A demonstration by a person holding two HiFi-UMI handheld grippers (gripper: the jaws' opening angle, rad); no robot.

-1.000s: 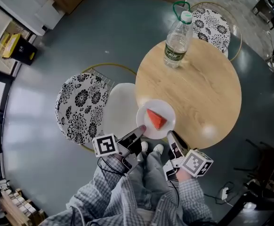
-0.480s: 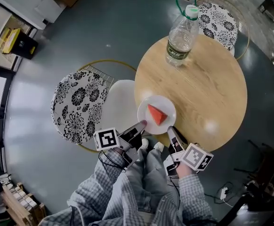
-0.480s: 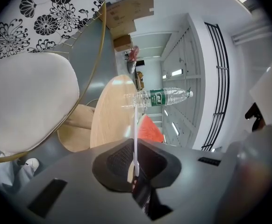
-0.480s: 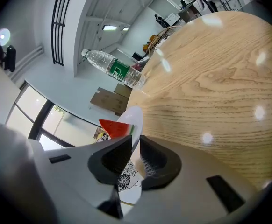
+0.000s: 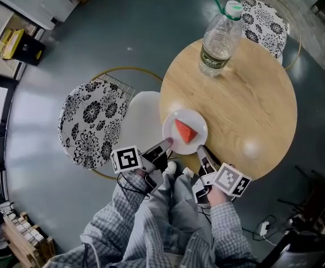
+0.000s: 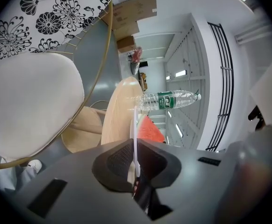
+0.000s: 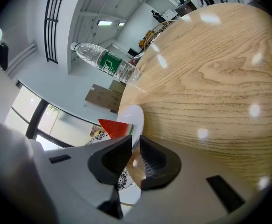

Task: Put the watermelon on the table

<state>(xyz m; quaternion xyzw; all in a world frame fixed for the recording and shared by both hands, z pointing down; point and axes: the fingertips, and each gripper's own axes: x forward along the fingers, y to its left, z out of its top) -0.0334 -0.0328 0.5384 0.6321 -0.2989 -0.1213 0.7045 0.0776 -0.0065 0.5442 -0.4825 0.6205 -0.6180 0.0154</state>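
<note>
Watermelon (image 5: 185,132): a red wedge with a green rind edge, lying near the middle of a white plate (image 5: 197,121).
Plate: at the near left edge of the round wooden surface (image 5: 246,99), partly over the wood and partly past the edge. I cannot tell whether its underside touches the wood.
Left gripper (image 5: 166,144): reaches in from the person's side to the plate's near-left rim. Its fingers (image 6: 117,164) are closed on the thin rim, which shows as a white line between the two dark pads.
Right gripper (image 5: 200,149): at the plate's near-right rim. Its fingers (image 7: 160,164) are almost together, with the rim pinched between them.
Marker cubes: one on each gripper, close beside the person's knees.
Bottle (image 5: 221,37): clear plastic with a green label and a pale green cap, upright on the far side of the surface, well apart from the plate.
Chair (image 5: 90,124): a black-and-white flowered cushion and a plain white seat (image 5: 142,121) inside a gold wire frame, left of the surface. The white seat is just beside the plate.
Second chair (image 5: 266,27): same flowered pattern, on the far side of the surface, beyond the bottle.
Person: checked trousers (image 5: 168,222) and white shoes (image 5: 170,169) at the bottom of the head view, between the two grippers.
Floor (image 5: 123,32): dark grey with a slight sheen.
</note>
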